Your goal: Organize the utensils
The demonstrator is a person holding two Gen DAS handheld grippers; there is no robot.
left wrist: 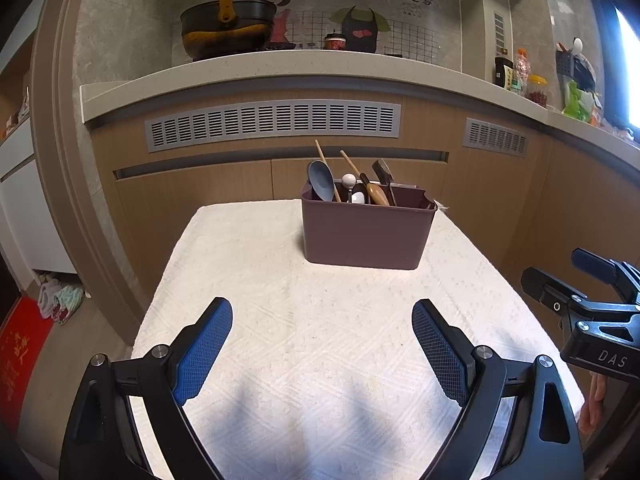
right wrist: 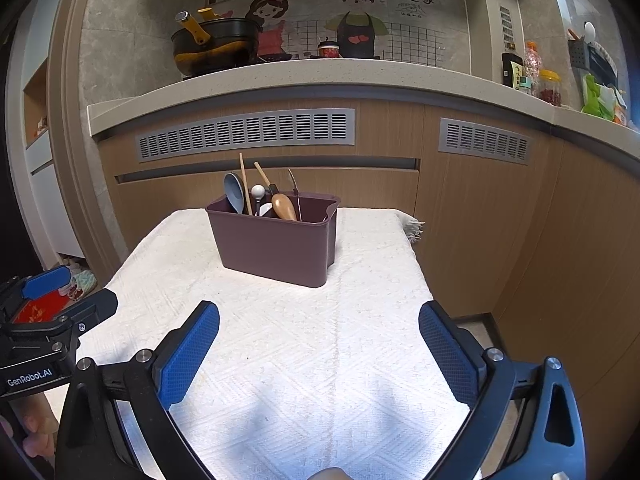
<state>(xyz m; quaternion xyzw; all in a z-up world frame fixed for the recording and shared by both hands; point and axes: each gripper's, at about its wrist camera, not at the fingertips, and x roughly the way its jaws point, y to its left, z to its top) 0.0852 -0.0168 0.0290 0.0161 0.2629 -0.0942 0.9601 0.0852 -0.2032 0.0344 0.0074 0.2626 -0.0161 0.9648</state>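
Observation:
A maroon plastic bin (left wrist: 366,232) stands at the far end of a white cloth-covered table (left wrist: 280,320); it also shows in the right wrist view (right wrist: 276,244). In it stand several utensils: a grey-blue spoon (left wrist: 322,180), wooden chopsticks (left wrist: 326,168), a white-knobbed piece (left wrist: 349,181), a wooden-handled tool (left wrist: 376,192) and a dark spatula (left wrist: 384,172). My left gripper (left wrist: 322,316) is open and empty above the near cloth. My right gripper (right wrist: 319,320) is open and empty, to the right of the left one.
Wooden cabinets with grey vents (left wrist: 272,124) rise behind the table under a counter (left wrist: 280,68) with a black pot (left wrist: 224,28) and jars (left wrist: 536,90). Floor with a red mat (left wrist: 20,356) lies left of the table.

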